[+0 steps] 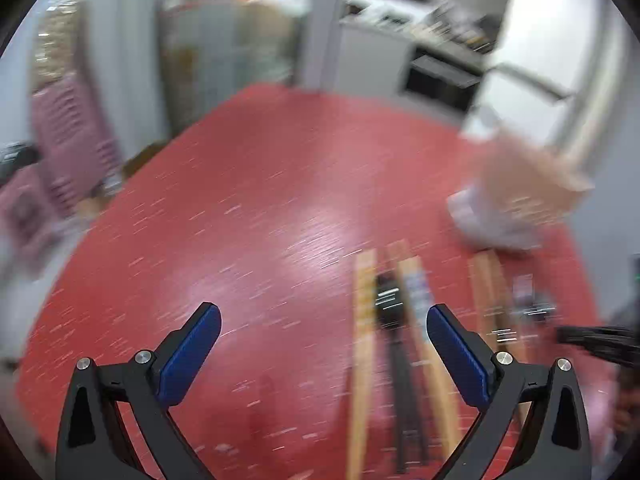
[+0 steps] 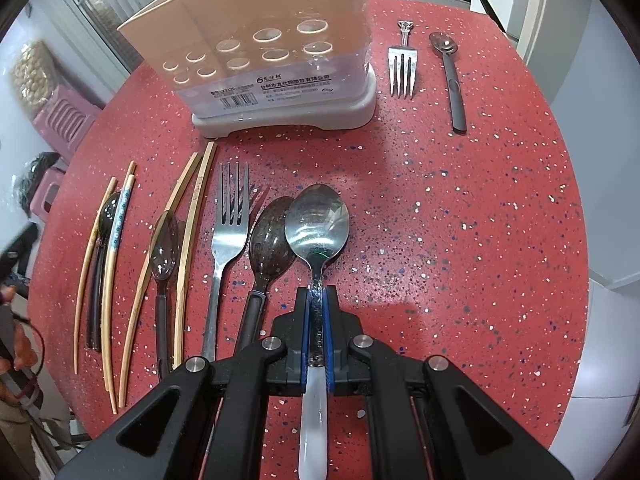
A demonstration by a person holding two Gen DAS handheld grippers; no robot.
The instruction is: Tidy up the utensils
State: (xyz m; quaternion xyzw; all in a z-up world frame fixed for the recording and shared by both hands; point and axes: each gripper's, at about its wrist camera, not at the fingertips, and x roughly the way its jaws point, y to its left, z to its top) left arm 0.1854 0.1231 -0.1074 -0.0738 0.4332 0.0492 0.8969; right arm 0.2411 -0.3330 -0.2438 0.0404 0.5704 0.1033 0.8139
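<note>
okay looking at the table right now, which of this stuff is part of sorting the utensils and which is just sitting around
Part of the job:
- steel spoon, clamped in the right gripper
- utensil holder
- forks, dark spoons and chopsticks laid out on the red table
- left gripper, open and empty

Just around:
- pink stools beside the table

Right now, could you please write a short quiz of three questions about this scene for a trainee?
1. True or false: the right hand-held gripper is shut on a spoon.
2. How many forks lie on the table? A) one B) two C) four
3. Fill in: the left hand-held gripper is ____.

Key: 1 true; 2 B, one beside the held spoon's neighbour, one right of the holder; 3 open.
</note>
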